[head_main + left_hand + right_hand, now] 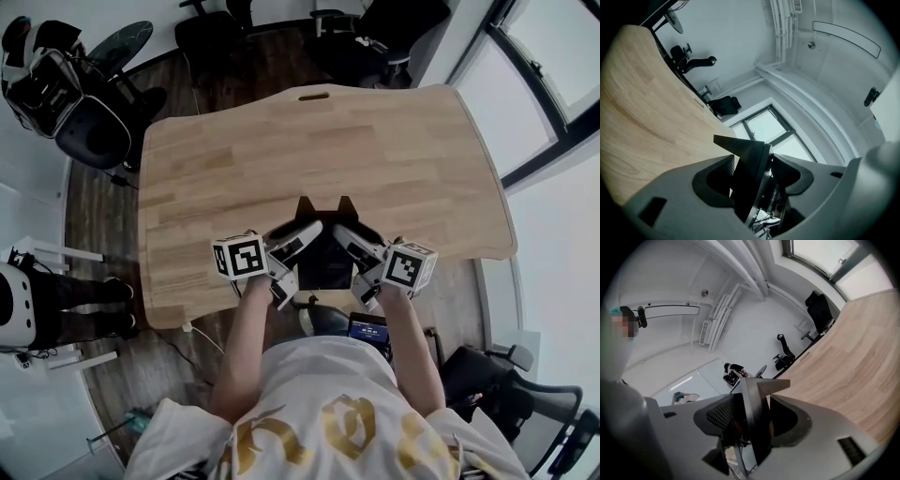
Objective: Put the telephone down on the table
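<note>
The telephone – a dark, flat slab with 2 pointed corners at its far end – is hanging between the 2 grippers, right at the near edge of the wooden table and close to the person's body. The left gripper is clamping the slab's left edge and the right gripper is clamping its right edge; each gripper view is showing the dark slab wedged between its own jaws, pads pressing on both faces. Whether the slab is touching the wood yet cannot be told from the head view; judging by the gripper views, it is sitting just above the surface.

The main risk is coming from where it is – so near the table's edge that a release here could be letting it slide off toward the person's lap. A second risk is lying in the 2-sided grip: if 1 gripper is letting go ahead of the other, the slab may be pivoting on the remaining jaws and dropping on a corner. The lower jaws could also be striking the wood first, stopping it from lying flat.
</note>
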{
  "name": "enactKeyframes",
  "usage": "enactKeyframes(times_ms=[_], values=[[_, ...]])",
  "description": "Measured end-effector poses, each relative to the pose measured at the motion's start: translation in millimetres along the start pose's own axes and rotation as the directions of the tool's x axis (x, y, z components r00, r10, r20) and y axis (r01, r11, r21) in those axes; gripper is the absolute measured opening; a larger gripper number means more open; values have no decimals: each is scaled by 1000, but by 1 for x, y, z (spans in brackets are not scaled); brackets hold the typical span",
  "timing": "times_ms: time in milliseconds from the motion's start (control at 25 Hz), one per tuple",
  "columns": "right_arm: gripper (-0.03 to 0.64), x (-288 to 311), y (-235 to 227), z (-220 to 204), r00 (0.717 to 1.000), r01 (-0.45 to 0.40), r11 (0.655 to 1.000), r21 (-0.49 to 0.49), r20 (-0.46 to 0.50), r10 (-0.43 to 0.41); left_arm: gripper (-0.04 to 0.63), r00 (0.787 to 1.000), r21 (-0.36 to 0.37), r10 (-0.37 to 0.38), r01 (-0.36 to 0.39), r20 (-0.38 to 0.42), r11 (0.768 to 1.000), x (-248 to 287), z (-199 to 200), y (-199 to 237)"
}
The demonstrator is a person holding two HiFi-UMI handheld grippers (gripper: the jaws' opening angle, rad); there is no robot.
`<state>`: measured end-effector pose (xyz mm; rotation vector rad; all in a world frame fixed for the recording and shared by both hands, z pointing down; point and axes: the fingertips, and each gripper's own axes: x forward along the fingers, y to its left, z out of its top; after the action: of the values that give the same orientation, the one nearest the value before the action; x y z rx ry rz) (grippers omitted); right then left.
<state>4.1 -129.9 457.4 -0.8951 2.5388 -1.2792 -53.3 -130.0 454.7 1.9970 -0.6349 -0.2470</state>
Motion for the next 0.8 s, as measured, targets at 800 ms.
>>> enactKeyframes(times_ms=[800], values=[[230, 20, -35, -14, 998, 0, 999, 51, -65, 3, 239, 999, -34, 41, -40, 25, 999, 6, -4, 46]])
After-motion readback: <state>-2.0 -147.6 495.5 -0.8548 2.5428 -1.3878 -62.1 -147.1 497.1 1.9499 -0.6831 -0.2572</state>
